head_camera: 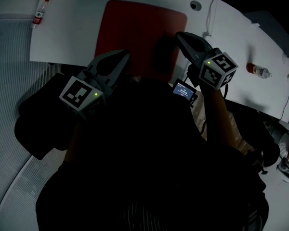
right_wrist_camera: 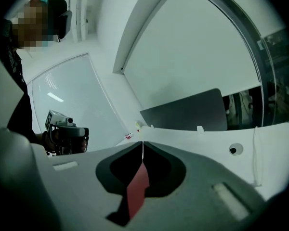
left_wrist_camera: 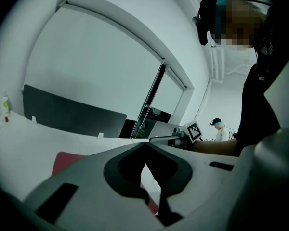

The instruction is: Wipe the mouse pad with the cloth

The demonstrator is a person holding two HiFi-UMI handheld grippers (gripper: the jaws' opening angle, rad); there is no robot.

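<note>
**Cloth unseen, wiping not begun**

Red mouse pad (head_camera: 135, 32) lies near the tabletop's (head_camera: 67, 37) front edge. Over its near side hover the left gripper (head_camera: 124, 56) and the right gripper (head_camera: 180, 35), both with jaws together and empty. Next move, I judge: find the cloth and part the jaws to pinch it.

mouse pad (head_camera: 140, 32) on table (head_camera: 67, 37), bottle (head_camera: 257, 71) right

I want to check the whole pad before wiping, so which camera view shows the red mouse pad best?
The head view: the red mouse pad shows nearly whole from above. The left gripper view catches only one corner; the right gripper view, just a sliver past its jaws.
</note>
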